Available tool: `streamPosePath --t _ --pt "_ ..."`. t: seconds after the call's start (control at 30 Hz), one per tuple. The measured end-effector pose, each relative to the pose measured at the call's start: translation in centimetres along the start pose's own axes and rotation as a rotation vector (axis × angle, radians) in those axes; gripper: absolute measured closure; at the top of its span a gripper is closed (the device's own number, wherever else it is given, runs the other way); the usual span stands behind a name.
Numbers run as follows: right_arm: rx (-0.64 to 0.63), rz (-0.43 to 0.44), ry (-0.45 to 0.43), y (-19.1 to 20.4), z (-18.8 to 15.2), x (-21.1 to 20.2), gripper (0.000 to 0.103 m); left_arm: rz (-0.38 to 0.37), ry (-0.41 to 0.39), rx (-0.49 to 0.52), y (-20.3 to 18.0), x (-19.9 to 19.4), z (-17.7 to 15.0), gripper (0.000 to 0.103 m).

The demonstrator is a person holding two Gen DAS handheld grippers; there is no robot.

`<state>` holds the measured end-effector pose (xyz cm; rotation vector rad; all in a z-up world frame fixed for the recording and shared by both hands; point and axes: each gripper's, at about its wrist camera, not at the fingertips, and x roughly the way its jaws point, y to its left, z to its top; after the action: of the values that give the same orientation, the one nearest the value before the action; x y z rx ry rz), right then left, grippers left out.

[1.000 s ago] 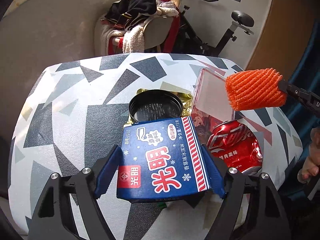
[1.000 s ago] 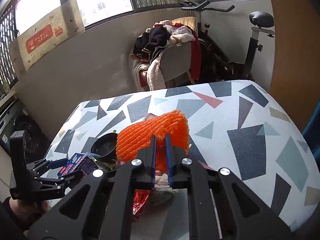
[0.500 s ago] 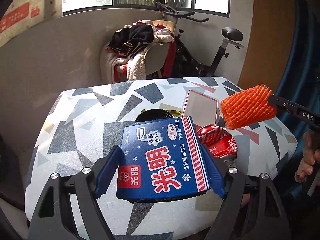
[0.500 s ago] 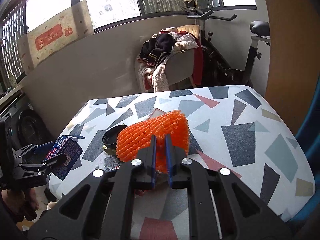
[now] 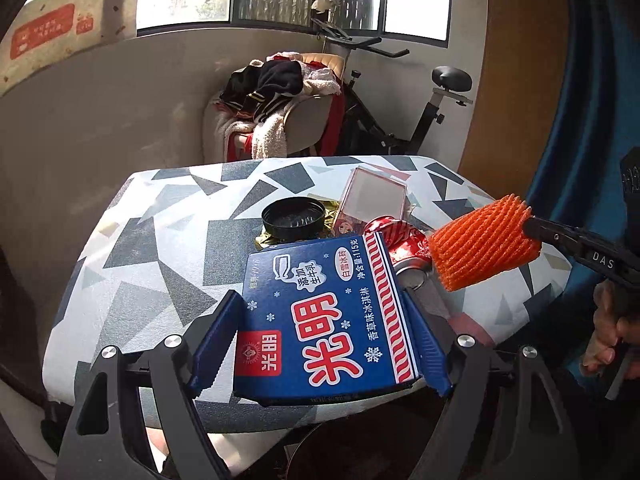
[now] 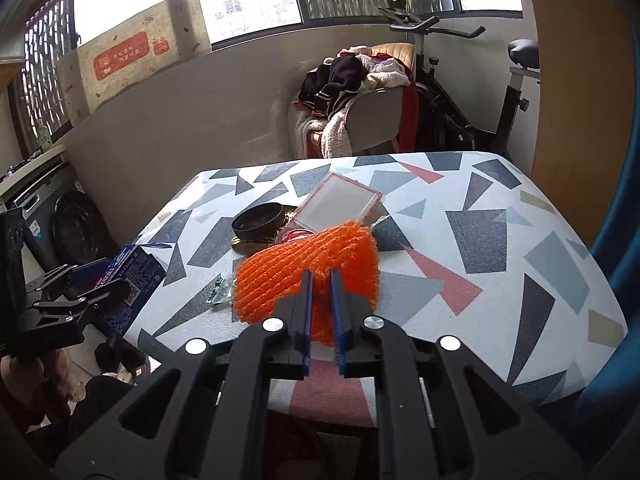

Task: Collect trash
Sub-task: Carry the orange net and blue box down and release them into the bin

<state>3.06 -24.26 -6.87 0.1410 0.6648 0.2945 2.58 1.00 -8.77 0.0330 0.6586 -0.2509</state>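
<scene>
Two grippers each carried a piece of trash. In the left wrist view, the left gripper [image 5: 320, 332] filled the lower middle of the frame, its jaws spread wide with the blue pads pressed on both sides of a blue ice-cream carton [image 5: 320, 320] printed with red and white characters. The carton was held at the near edge of the patterned table [image 5: 160, 240]. At the right of that frame, the right gripper [image 5: 532, 229] reached in from the edge with its jaws nearly together, pinching an orange foam net [image 5: 484, 244]; a hand [image 5: 612, 328] showed below it at the right edge.

In the right wrist view, the net [image 6: 308, 276] sat bunched at the centre of the frame, clamped between the narrow blue pads. The left gripper and carton [image 6: 136, 276] appeared at the left edge, beside the table's corner.

More trash lay on the table, in the middle of both frames: a black round lid [image 5: 293, 218], a clear pink-rimmed box [image 5: 374, 198] tilted behind it, a crushed red can [image 5: 404, 246], and crumpled gold foil [image 5: 264, 240]. A small green wrapper [image 6: 219, 295] lay just left of the net in the right wrist view.
</scene>
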Motion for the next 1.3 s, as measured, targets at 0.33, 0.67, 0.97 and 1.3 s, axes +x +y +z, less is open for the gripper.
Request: streamPosePath --t 0.33,0.67,0.97,1.3 --pt "-0.082 0.055 0.124 2.9 -5.3 0.4 0.091 -0.015 0.016 -0.012 -0.8 -1.4 -3.5 0.025" --pt "-0.119 0.097 0.293 5.2 -10.2 3.7 0.091 -0.018 0.055 -0.032 -0.2 -1.4 -6.3 0.025" --pt "-0.149 0.121 0.423 7.0 -13.5 6.7 0.09 -0.019 0.092 -0.041 0.3 -1.5 -8.9 0.025" --pt "-0.14 0.143 0.502 7.6 -15.3 7.8 0.083 -0.041 0.12 -0.041 0.0 -0.9 -9.9 0.025"
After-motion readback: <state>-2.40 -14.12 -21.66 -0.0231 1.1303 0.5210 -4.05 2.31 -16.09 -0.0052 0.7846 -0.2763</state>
